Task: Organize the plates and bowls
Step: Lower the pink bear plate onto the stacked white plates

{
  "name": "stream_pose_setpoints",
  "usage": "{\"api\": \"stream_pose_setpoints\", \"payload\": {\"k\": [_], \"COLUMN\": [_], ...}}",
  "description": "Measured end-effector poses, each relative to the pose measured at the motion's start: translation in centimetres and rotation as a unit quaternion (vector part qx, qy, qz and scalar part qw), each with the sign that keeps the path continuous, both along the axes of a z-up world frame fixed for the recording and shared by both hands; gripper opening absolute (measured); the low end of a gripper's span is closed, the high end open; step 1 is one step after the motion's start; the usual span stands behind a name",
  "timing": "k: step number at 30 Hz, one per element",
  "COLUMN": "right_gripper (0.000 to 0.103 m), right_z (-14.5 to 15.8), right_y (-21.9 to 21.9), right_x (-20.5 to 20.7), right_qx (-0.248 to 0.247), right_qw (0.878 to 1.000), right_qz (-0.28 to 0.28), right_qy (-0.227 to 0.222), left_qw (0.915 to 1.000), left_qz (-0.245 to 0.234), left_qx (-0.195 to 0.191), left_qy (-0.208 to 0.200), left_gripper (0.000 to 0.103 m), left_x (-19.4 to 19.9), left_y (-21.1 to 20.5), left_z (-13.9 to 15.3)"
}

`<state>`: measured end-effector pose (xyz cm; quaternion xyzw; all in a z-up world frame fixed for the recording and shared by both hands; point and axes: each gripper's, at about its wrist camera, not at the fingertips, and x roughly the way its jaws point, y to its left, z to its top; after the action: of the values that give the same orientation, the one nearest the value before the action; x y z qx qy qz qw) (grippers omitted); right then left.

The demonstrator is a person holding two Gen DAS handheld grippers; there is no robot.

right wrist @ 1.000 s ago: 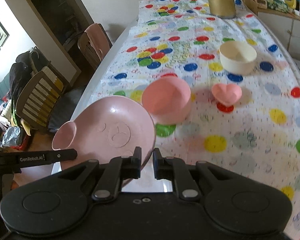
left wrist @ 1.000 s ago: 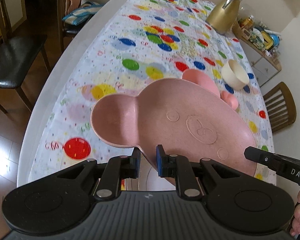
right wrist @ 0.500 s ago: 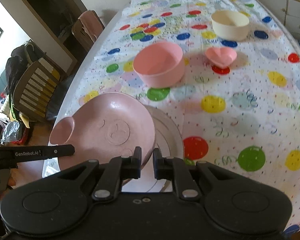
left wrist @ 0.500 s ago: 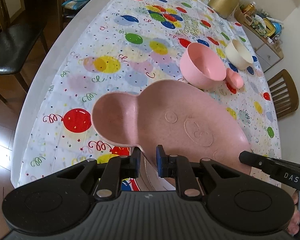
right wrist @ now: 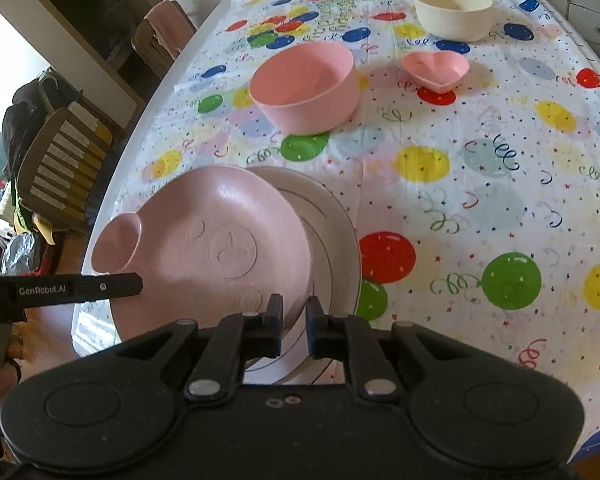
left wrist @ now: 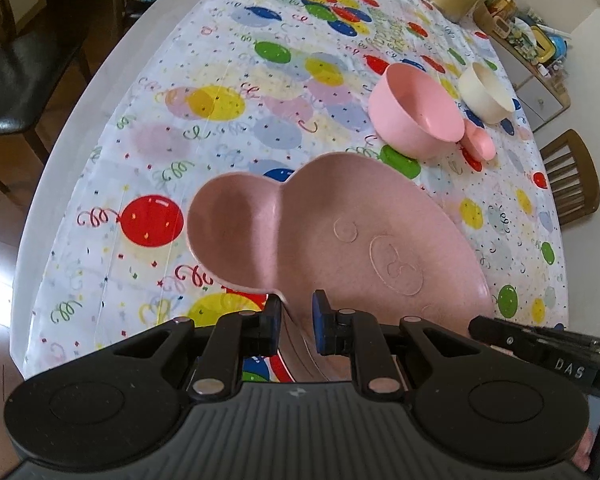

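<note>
Both grippers clamp the near rim of the pink bear-face plate: left gripper jaws pinched on the edge beside the ear-shaped lobe, right gripper jaws pinched on the opposite near edge. The plate is held tilted over a white plate that lies at the near edge of the balloon-print tablecloth; whether they touch can't be told. Farther out on the cloth sit a pink bowl, a small heart-shaped pink dish to its right, and a cream bowl beyond that.
</note>
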<state>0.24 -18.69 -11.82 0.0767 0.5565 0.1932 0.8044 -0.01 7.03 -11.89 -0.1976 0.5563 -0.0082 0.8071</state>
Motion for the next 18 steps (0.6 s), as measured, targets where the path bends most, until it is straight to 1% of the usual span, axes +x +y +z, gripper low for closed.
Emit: {"api": "stream_pose_setpoints", "payload": {"k": [6, 10, 14, 18], "right_gripper": [0.01, 0.01, 0.01, 0.01], "right_z": [-0.5, -0.4, -1.0, -1.1], "right_y": [0.0, -0.1, -0.2, -0.2], "right_x": [-0.3, -0.5, -0.7, -0.9], "right_qx": [0.003, 0.006, 0.004, 0.008], "right_qw": [1.0, 1.0, 0.999, 0.999], "right_qz": [0.002, 0.006, 0.008, 0.011], "right_qy": [0.011, 0.014, 0.036, 0.044], "left_qw": [0.9998, 0.9997, 0.9996, 0.9993], "left_qz": [0.006, -0.003, -0.01, -0.011], "left_qx": [-0.016, -0.016, -0.017, -0.018], "left_qy": [0.012, 0.02, 0.022, 0.03], "left_gripper": [0.015, 0.015, 0.015, 0.015], "left_x": [-0.3, -0.3, -0.4, -0.4], "left_y": [0.4, 0.3, 0.3, 0.5], "left_z": [-0.6, -0.7, -0.7, -1.1]}}
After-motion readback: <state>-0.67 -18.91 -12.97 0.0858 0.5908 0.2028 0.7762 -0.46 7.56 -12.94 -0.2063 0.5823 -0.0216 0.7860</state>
